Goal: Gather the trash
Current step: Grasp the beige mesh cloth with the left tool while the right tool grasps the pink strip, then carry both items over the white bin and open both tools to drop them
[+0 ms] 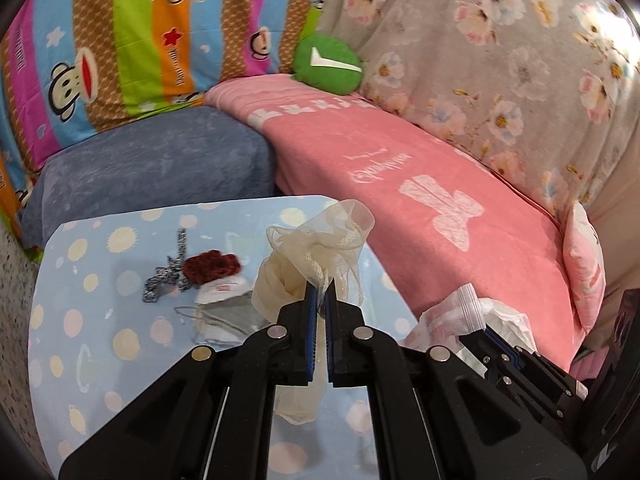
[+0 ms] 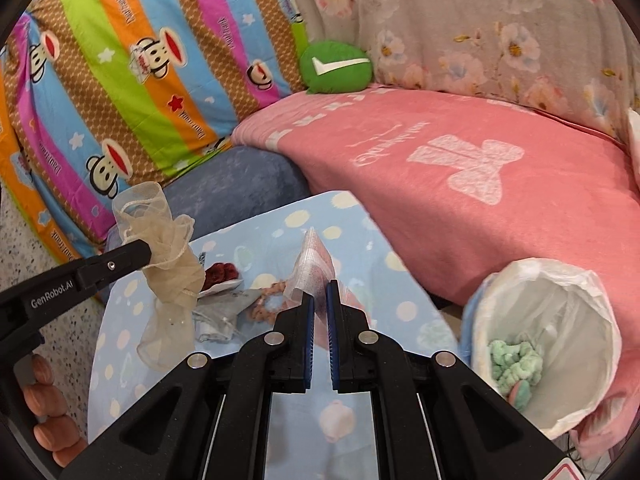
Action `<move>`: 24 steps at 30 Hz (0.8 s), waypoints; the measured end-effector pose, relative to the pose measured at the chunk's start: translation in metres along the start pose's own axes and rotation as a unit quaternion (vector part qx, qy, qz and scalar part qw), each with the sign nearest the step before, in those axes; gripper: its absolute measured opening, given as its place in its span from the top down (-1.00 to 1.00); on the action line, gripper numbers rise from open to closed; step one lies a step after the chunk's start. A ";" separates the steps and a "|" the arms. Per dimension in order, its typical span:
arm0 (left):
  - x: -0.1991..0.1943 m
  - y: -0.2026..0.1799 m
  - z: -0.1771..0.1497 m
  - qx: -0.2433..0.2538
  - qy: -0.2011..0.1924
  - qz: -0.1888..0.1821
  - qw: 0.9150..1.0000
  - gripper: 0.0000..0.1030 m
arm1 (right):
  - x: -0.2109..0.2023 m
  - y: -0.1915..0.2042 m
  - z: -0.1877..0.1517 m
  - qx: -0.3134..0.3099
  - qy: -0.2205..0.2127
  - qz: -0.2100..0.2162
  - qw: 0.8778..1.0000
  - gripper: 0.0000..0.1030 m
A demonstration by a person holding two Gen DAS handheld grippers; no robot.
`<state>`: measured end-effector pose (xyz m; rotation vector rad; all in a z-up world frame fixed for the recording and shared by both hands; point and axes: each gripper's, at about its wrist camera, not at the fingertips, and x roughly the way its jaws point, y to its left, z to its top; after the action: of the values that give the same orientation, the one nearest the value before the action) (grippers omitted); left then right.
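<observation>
My left gripper (image 1: 319, 292) is shut on a cream mesh cloth (image 1: 320, 248), which hangs above the dotted blue table (image 1: 100, 320); the same cloth (image 2: 168, 248) shows at the left of the right wrist view, pinched by the left gripper (image 2: 146, 254). My right gripper (image 2: 320, 292) is shut on a clear zip bag (image 2: 314, 264), also seen at the lower right of the left wrist view as the zip bag (image 1: 464, 312). Below on the table lie a dark red scrunchie (image 1: 212, 266), a grey patterned strip (image 1: 168, 272) and a grey-white mask (image 1: 228, 316).
A white-lined trash bin (image 2: 560, 320) with green fluffy trash inside stands at the right, against a pink blanket (image 2: 480, 168). A blue cushion (image 1: 152, 168), striped monkey-print cover (image 1: 120, 40) and green pillow (image 1: 326, 64) lie behind. A brown bead ring (image 2: 272, 300) rests on the table. A hand (image 2: 48, 400) shows at left.
</observation>
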<state>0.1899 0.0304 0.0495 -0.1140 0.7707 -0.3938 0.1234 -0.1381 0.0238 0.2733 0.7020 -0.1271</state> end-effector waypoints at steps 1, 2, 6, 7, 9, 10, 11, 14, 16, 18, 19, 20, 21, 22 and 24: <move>0.000 -0.011 -0.001 0.008 0.001 -0.005 1.000 0.94 | -0.005 -0.007 0.000 0.005 -0.003 -0.004 1.000 0.88; 0.000 -0.019 -0.003 0.013 0.002 -0.009 1.000 0.94 | -0.010 -0.016 0.000 0.010 -0.006 -0.008 1.000 0.88; 0.002 -0.059 -0.009 0.038 0.006 -0.030 0.999 0.94 | -0.028 -0.049 0.001 0.028 -0.018 -0.026 0.999 0.88; 0.003 -0.071 -0.011 0.046 0.008 -0.036 0.998 0.94 | -0.032 -0.056 0.001 0.032 -0.021 -0.031 0.999 0.88; 0.005 -0.091 -0.015 0.059 0.012 -0.048 0.997 0.94 | -0.040 -0.074 0.000 0.043 -0.025 -0.041 0.998 0.88; 0.007 -0.101 -0.017 0.065 0.015 -0.055 0.996 0.94 | -0.044 -0.082 -0.001 0.047 -0.028 -0.045 0.997 0.88; 0.008 -0.111 -0.019 0.071 0.017 -0.061 0.995 0.94 | -0.047 -0.089 -0.001 0.052 -0.030 -0.050 0.997 0.88; 0.015 -0.141 -0.027 0.091 0.026 -0.078 0.993 0.94 | -0.058 -0.116 -0.005 0.069 -0.034 -0.065 0.995 0.88; 0.018 -0.158 -0.031 0.101 0.032 -0.086 0.991 0.94 | -0.062 -0.133 -0.008 0.080 -0.035 -0.076 0.993 0.88; 0.024 -0.175 -0.036 0.112 0.039 -0.097 0.988 0.94 | -0.065 -0.149 -0.011 0.089 -0.034 -0.085 0.992 0.88; 0.027 -0.186 -0.038 0.118 0.044 -0.104 0.987 0.94 | -0.066 -0.157 -0.013 0.094 -0.034 -0.090 0.991 0.88; 0.029 -0.194 -0.040 0.121 0.047 -0.108 0.986 0.94 | -0.067 -0.165 -0.014 0.099 -0.033 -0.094 0.990 0.88; 0.032 -0.202 -0.043 0.125 0.050 -0.113 0.984 0.94 | -0.068 -0.174 -0.016 0.105 -0.032 -0.099 0.989 0.88; 0.035 -0.211 -0.045 0.130 0.054 -0.119 0.983 0.94 | -0.069 -0.180 -0.018 0.108 -0.032 -0.102 0.988 0.88; 0.040 -0.225 -0.049 0.136 0.061 -0.128 0.980 0.93 | -0.071 -0.192 -0.022 0.116 -0.030 -0.109 0.987 0.88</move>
<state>0.1132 -0.1901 0.0428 0.0705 0.8176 -0.7524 0.0167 -0.3142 0.0148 0.4135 0.6552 -0.4262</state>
